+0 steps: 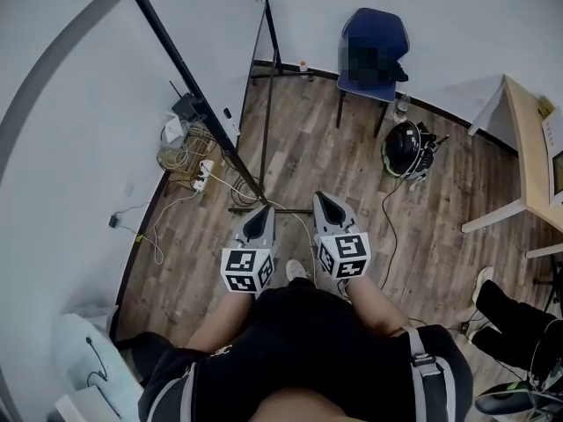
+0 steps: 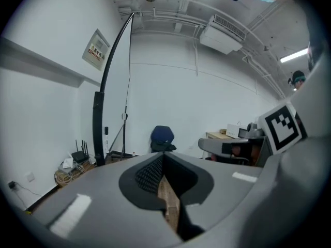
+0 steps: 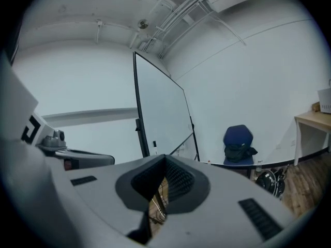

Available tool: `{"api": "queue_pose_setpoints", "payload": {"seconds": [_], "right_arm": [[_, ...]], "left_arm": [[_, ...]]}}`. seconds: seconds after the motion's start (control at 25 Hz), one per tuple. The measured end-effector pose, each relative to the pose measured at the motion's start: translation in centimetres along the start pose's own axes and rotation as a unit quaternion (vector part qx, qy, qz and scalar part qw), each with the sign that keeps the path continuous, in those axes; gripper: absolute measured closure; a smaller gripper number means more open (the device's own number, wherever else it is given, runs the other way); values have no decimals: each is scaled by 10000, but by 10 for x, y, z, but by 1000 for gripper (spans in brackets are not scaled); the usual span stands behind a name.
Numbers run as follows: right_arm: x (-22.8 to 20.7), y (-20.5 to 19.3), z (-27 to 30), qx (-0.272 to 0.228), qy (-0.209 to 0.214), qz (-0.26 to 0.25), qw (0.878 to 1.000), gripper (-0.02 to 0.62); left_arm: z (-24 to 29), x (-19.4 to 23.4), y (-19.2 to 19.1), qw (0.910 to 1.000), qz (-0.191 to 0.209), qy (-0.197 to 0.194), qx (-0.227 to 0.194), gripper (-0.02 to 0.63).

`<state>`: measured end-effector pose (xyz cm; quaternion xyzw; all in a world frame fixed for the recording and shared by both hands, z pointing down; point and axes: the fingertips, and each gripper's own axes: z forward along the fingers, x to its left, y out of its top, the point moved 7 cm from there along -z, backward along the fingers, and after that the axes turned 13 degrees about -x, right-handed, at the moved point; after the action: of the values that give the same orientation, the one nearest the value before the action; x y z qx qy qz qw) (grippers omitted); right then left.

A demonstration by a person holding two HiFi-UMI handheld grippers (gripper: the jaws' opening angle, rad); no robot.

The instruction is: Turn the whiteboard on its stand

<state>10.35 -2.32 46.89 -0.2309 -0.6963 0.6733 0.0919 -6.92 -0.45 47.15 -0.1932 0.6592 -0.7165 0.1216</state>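
Left claw (image 1: 263,209) clenched, empty | right claw (image 1: 322,198) clenched, empty | whiteboard (image 3: 160,112) ahead, apart

The head view looks steeply down from above the person onto the brown wooden plank floor (image 1: 334,148), with the left gripper (image 1: 260,218) and right gripper (image 1: 325,207) close beneath it. Each gripper view sits low behind its own jaws and faces forward and slightly upward. All three views share the black-framed whiteboard (image 1: 189,77) (image 2: 111,61) (image 3: 163,112) and the blue padded chair (image 1: 373,47) (image 2: 162,137) (image 3: 238,138).
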Motion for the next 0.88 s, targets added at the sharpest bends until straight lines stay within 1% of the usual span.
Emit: {"api": "queue_pose_setpoints", "payload": {"seconds": [0.16, 0.36, 0.44, 0.6, 0.76, 0.88], "right_arm": [[9, 2, 58, -85, 215, -132, 9996, 591], [10, 0, 109, -2, 246, -98, 9996, 591], [11, -7, 124, 148, 301, -135, 9993, 591], [23, -16, 146, 377, 450, -141, 9982, 591], [38, -24, 159, 603, 722, -253, 9952, 591], [38, -23, 170, 637, 859, -309, 9938, 591]], "left_arm": [[31, 57, 13, 9996, -121, 184, -188, 597], [49, 101, 27, 9980, -128, 420, -446, 597], [50, 119, 22, 9970, -229, 599, -441, 597], [46, 154, 13, 9918, -751, 953, -397, 597], [39, 171, 4, 9887, -874, 1159, -365, 597], [45, 179, -2, 9873, -929, 1258, -275, 597]]}}
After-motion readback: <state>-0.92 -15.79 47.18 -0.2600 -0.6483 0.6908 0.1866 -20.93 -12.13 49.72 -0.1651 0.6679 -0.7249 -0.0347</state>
